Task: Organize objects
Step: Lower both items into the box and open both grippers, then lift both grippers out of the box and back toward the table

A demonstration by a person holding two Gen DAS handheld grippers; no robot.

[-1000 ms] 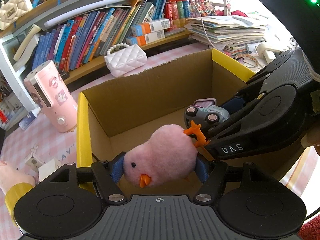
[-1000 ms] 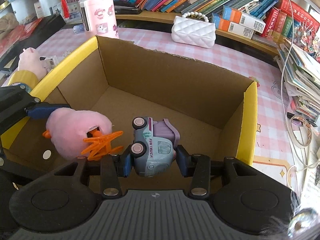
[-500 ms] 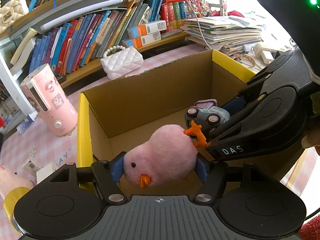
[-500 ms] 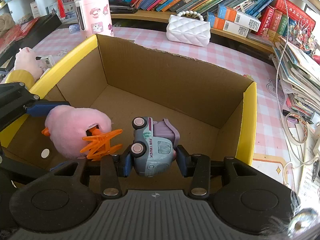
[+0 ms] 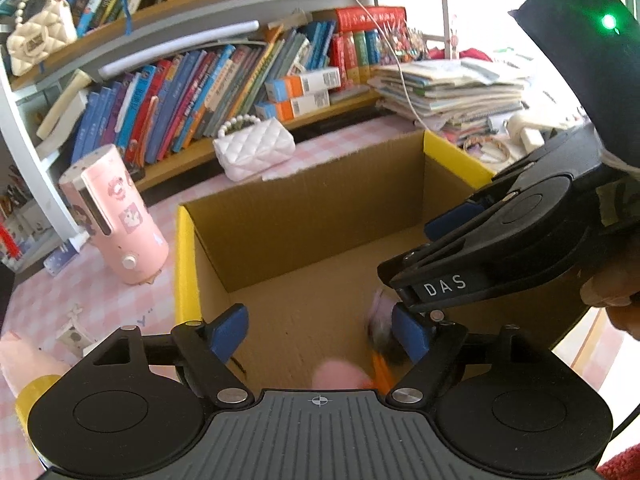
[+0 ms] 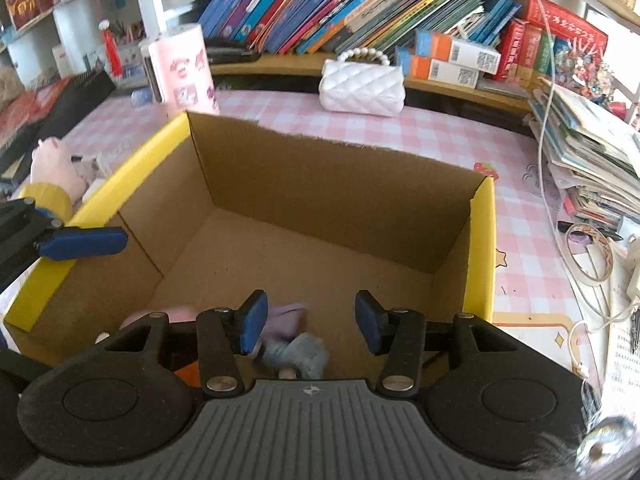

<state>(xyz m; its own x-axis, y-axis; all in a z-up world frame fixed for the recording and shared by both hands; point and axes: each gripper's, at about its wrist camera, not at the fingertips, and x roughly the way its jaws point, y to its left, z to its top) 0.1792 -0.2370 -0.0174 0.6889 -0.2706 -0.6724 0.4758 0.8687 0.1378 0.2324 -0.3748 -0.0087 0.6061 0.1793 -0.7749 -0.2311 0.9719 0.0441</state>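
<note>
Cardboard box (image 6: 332, 184), both tongs just opened and empty, "DAS" on right tongs (image 5: 424, 272), left tongs (image 5: 320, 332).

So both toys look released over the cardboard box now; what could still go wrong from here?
1. The left tool and right tool hang close together over the box. Their jaws have just been opening, nothing pressed between them; they might bump when pulling out.
2. The pink plush and toy truck show blurred low in the near corner, so they may land stacked or tipped.
3. A tool leaving low could catch the yellow rim and shift the box.
</note>
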